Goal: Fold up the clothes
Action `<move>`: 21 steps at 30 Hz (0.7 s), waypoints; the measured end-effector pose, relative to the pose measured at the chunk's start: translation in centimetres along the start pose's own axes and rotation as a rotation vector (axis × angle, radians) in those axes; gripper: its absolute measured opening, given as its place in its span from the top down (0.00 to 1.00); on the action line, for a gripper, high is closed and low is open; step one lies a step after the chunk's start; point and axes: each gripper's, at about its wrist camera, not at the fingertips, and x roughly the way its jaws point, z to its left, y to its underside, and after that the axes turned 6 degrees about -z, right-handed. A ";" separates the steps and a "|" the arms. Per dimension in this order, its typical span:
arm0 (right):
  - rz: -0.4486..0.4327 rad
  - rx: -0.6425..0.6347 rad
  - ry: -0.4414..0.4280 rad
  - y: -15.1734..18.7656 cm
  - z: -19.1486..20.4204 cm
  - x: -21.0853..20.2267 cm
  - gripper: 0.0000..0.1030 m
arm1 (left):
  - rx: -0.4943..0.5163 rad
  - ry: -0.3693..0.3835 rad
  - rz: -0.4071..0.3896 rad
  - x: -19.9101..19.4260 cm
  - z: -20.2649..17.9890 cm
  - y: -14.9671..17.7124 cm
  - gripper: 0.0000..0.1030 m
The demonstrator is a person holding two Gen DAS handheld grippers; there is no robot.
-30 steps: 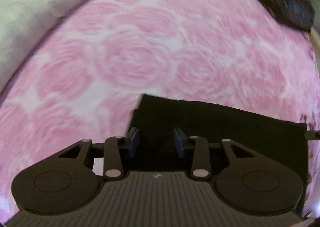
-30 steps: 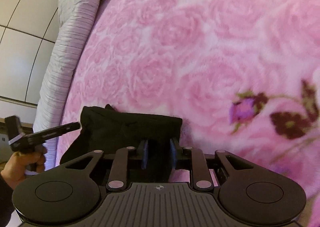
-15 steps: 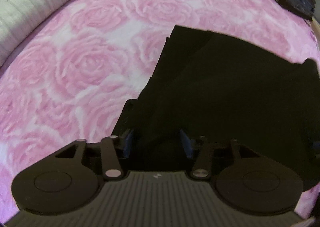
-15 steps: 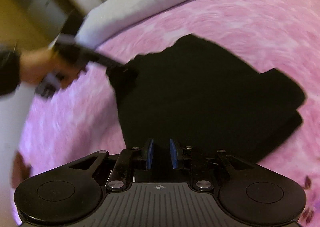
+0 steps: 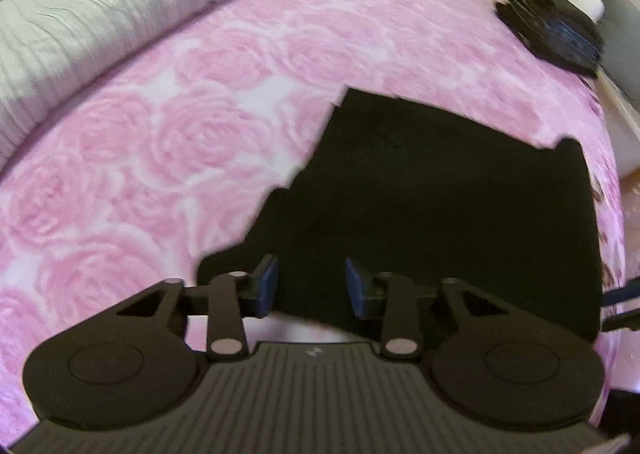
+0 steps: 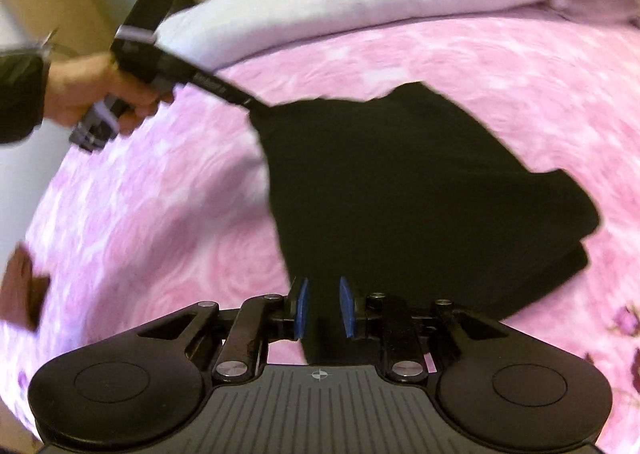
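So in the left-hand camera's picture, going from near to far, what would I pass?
The gripper's blue-padded fingers → black folded garment → pink rose blanket → dark bundle at the far right.

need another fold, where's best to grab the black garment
Grip the black garment at its near edge, where the right gripper already straddles the cloth. Come in low from that side; the garment lies flat on the pink blanket, so only edges and corners offer a pinch.
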 end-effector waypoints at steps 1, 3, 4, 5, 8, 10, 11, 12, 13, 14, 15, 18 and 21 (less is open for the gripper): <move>0.017 -0.010 0.007 0.3 0.2 0.8 0.79 | -0.008 0.003 0.009 0.7 0.2 0.0 0.75; 0.060 -0.001 0.030 0.8 0.0 2.8 0.79 | -0.025 0.008 0.027 2.2 0.5 -0.1 0.75; 0.072 0.002 0.036 1.0 -0.1 3.6 0.79 | -0.034 0.011 0.036 2.9 0.7 -0.1 0.74; 0.074 0.007 0.037 1.1 -0.3 4.0 0.79 | -0.042 0.013 0.045 3.6 0.9 -0.1 0.74; 0.086 0.025 0.032 0.8 -0.8 4.6 0.79 | -0.066 0.021 0.073 5.7 1.4 -0.2 0.74; 0.095 0.030 0.023 0.8 -1.1 4.2 0.79 | -0.049 0.020 0.089 5.2 1.3 -0.5 0.75; 0.101 0.028 0.019 0.7 -1.1 3.8 0.79 | -0.029 0.012 0.089 4.7 1.2 -0.6 0.76; 0.106 0.024 0.015 0.8 -1.1 3.3 0.79 | -0.009 0.004 0.089 4.3 1.0 -0.6 0.76; 0.108 0.013 0.013 1.1 -1.0 2.9 0.79 | 0.008 -0.005 0.089 3.9 0.8 -0.7 0.79; 0.110 -0.003 0.012 1.4 -0.9 2.7 0.79 | 0.002 -0.014 0.096 4.3 0.9 -0.6 0.81; 0.112 -0.019 0.012 1.6 -0.8 2.6 0.79 | -0.005 -0.024 0.104 4.8 1.0 -0.4 0.82; 0.119 -0.069 0.017 2.1 -0.5 3.2 0.79 | -0.005 -0.048 0.117 6.3 0.8 -0.6 0.86; 0.130 -0.036 0.005 1.8 -0.8 3.0 0.79 | 0.029 -0.057 0.132 6.4 0.4 -1.1 0.87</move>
